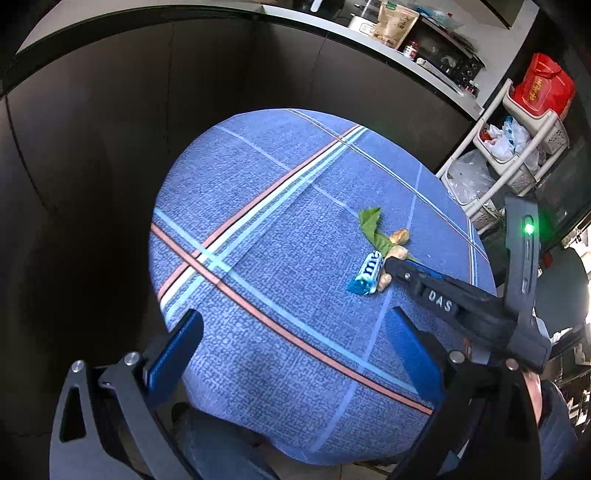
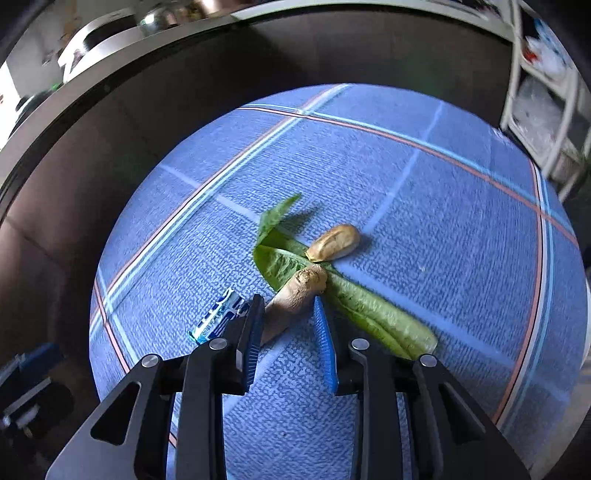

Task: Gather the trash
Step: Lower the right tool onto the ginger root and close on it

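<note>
On the round table with a blue plaid cloth (image 1: 258, 229) lie a green lettuce leaf (image 2: 354, 299), a piece of ginger root (image 2: 295, 295), a tan peanut shell (image 2: 334, 242) and a blue-and-white candy wrapper (image 2: 218, 315). My right gripper (image 2: 288, 308) is open, its fingers on either side of the ginger's near end, not closed on it. In the left wrist view the right gripper (image 1: 391, 264) reaches the trash pile: wrapper (image 1: 369, 273), leaf (image 1: 373, 227), ginger (image 1: 399, 253). My left gripper (image 1: 291, 328) is open and empty above the table's near side.
A dark cabinet wall with a counter (image 1: 332, 26) curves behind the table. A white rack (image 1: 517, 147) with bags and a red bag (image 1: 543, 85) stands to the right. The table edge drops off on the left and front.
</note>
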Tool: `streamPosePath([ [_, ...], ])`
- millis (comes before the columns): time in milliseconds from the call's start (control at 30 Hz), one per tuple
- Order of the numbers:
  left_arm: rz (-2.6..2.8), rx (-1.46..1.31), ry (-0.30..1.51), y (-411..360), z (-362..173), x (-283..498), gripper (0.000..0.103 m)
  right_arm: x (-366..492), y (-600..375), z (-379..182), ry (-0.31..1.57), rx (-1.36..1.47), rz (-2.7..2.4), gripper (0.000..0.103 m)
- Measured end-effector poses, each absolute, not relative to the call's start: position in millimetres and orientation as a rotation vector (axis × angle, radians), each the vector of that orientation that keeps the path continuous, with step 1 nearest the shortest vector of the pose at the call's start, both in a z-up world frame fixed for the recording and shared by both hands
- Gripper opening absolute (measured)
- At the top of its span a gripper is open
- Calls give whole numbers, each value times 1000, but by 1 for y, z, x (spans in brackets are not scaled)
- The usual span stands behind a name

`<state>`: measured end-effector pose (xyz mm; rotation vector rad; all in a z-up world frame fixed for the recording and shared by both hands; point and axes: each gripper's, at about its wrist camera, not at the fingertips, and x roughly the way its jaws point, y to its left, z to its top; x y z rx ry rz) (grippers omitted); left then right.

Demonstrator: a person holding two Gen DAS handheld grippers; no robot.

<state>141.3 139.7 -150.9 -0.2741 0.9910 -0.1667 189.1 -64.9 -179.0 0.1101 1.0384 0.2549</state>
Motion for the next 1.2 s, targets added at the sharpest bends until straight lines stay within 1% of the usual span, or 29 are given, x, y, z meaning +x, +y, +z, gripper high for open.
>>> streamPosePath([
  [33, -173, -270, 992, 137, -151, 141, 95, 186, -66, -177, 1038, 101, 280, 1],
  [67, -181, -267, 993, 135, -151, 143, 94, 183, -66, -175, 1047, 69, 281, 0],
  [167, -212, -250, 999, 125, -152, 148, 87, 177, -75, -175, 1059, 57, 302, 0],
  [267, -229, -219, 1012, 115, -154, 153, 81, 178, -86, -174, 1057, 138, 303, 1],
  [300, -229, -222, 1012, 114, -153, 154, 81, 179, -87, -173, 1055, 152, 304, 2],
  [367, -228, -232, 1009, 115, -152, 153, 81, 182, -82, -171, 1053, 154, 315, 13],
  [400, -223, -234, 1006, 117, -150, 152, 81, 183, -79, -171, 1050, 151, 315, 25],
  [433, -219, -233, 1005, 118, -150, 152, 81, 184, -76, -171, 1048, 145, 308, 30],
  [667, -193, -238, 1018, 130, -151, 146, 81, 197, -66, -180, 1086, 184, 207, 30],
  [833, -190, -262, 1021, 135, -152, 148, 81, 201, -49, -181, 1054, 64, 191, 32],
  [867, -193, -264, 1018, 135, -151, 148, 81, 199, -47, -181, 1051, 33, 202, 31],
  [933, -198, -261, 1014, 134, -150, 149, 81, 195, -52, -179, 1055, 36, 237, 22],
  [967, -204, -258, 1012, 133, -149, 149, 81, 192, -56, -177, 1046, 40, 245, 15],
  [1000, -209, -255, 1011, 132, -149, 149, 81, 187, -61, -172, 1030, 46, 268, 2],
  [1033, -216, -251, 1010, 130, -148, 149, 81, 184, -65, -169, 1024, 45, 277, 0],
  [1133, -244, -233, 1009, 120, -148, 153, 80, 175, -70, -161, 1017, 13, 312, 0],
  [1200, -261, -218, 1013, 113, -149, 156, 74, 174, -74, -162, 1032, 52, 334, 1],
])
